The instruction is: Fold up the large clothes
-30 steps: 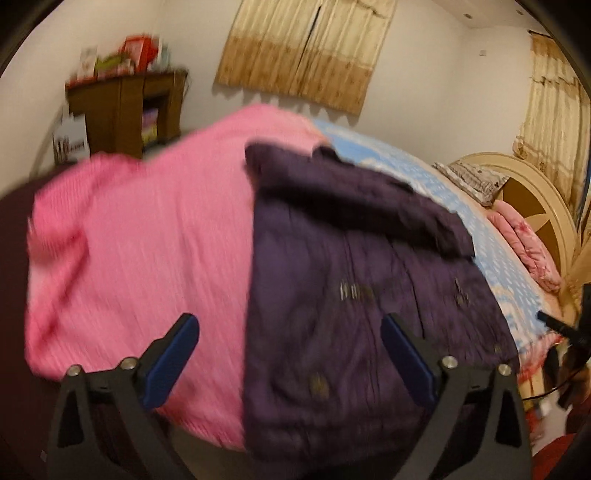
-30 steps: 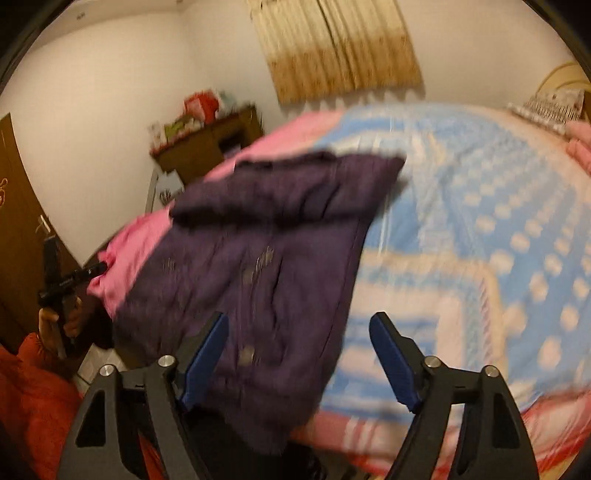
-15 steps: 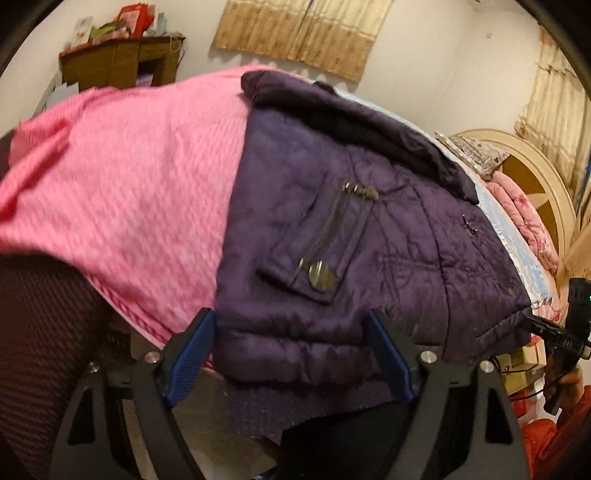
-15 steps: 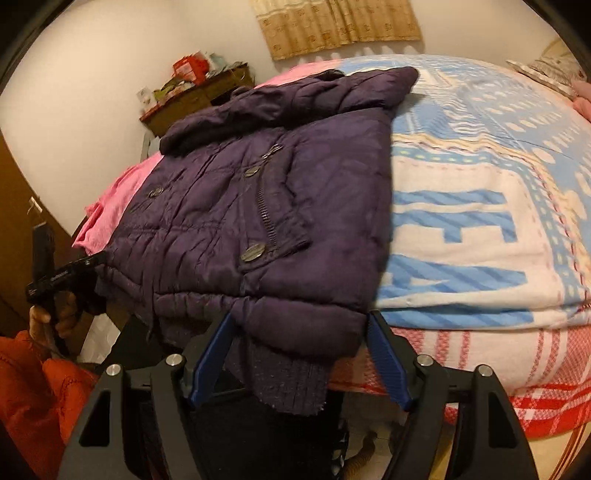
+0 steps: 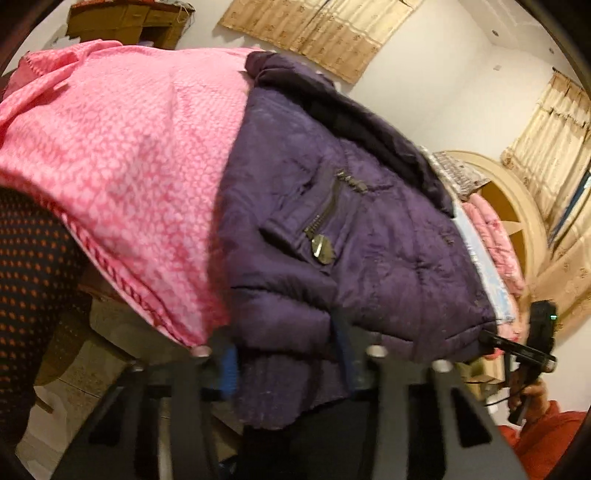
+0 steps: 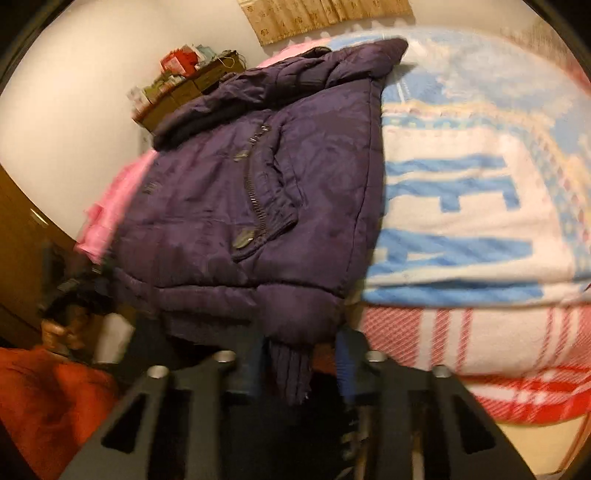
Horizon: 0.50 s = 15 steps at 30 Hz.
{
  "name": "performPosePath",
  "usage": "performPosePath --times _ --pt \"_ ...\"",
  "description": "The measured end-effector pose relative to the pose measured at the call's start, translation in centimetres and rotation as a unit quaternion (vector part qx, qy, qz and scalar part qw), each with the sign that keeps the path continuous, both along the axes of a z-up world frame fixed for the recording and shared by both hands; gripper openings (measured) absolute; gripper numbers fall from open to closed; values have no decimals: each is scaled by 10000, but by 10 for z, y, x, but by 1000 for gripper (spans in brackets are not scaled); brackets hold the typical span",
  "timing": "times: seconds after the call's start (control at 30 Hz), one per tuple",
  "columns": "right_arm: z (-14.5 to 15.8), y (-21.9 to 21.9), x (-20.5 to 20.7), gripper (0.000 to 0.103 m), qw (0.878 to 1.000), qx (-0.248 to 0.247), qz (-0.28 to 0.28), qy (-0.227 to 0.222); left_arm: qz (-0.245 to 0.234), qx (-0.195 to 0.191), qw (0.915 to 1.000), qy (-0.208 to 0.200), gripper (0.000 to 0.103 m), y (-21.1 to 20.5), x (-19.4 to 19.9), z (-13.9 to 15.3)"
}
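One purple jacket [image 5: 354, 236] is lying beside one pink blanket [image 5: 122, 155]. Two grippers, the left gripper [image 5: 286, 360] and right gripper [image 6: 301, 363], are reaching its hem; possibly two curtains [image 5: 317, 26] are hanging beyond.

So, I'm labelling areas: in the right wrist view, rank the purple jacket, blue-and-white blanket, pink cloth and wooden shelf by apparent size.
1-2. purple jacket and blue-and-white blanket: alike, unsure.
3. pink cloth.
4. wooden shelf, though farthest away.

both cameras sit low at the bed's [image 6: 480, 332] foot edge, close under the purple jacket's [image 5: 351, 240] hem, looking up along it toward the curtained wall. the left wrist view lies by the jacket's pink-blanket [image 5: 122, 147] side, the right wrist view by its blue-blanket [image 6: 461, 184] side. both share the jacket [image 6: 258, 184].
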State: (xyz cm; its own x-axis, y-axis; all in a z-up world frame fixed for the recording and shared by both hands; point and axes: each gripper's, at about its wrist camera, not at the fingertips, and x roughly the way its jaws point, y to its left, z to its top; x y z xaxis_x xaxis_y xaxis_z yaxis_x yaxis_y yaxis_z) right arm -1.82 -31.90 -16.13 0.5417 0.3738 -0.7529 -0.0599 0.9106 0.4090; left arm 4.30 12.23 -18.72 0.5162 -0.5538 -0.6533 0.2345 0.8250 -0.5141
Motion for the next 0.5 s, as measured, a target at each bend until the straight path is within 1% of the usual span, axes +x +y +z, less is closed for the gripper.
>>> performPosePath --times 0.03,0.07,0.1,0.17,0.2,0.27,0.3,0.37,0.47,0.5 --pt "3 -3 0 25 9998 168 -3 73 -53 -76 10000 23 30 0 -1 7" --pt "7 -3 0 23 9997 212 26 101 -143 -143 9998 34 27 -2 -1 17" --pt "14 -2 0 22 9996 249 87 84 -228 -149 9996 21 27 -5 -1 27" --pt "35 1 0 20 9987 429 275 -74 -444 -16 9989 -124 27 -12 -4 52" --pt "48 2 0 19 9976 557 358 -176 -530 -8 9984 -205 27 -15 -5 63" --pt "66 0 3 18 9951 814 434 -349 -607 -179 9976 -278 26 -16 -3 84" --pt "78 -4 8 18 9919 1070 456 -503 -626 -283 9973 -255 25 -17 1 92" --pt "92 -9 18 17 9860 1428 468 -717 -640 -441 9966 -276 24 -19 13 105" --pt "113 -14 41 17 9783 1772 474 -967 -660 -549 9956 -361 22 -24 31 129" --pt "120 -16 48 16 9766 1818 480 -1042 -669 -565 9953 -425 21 -25 38 138"
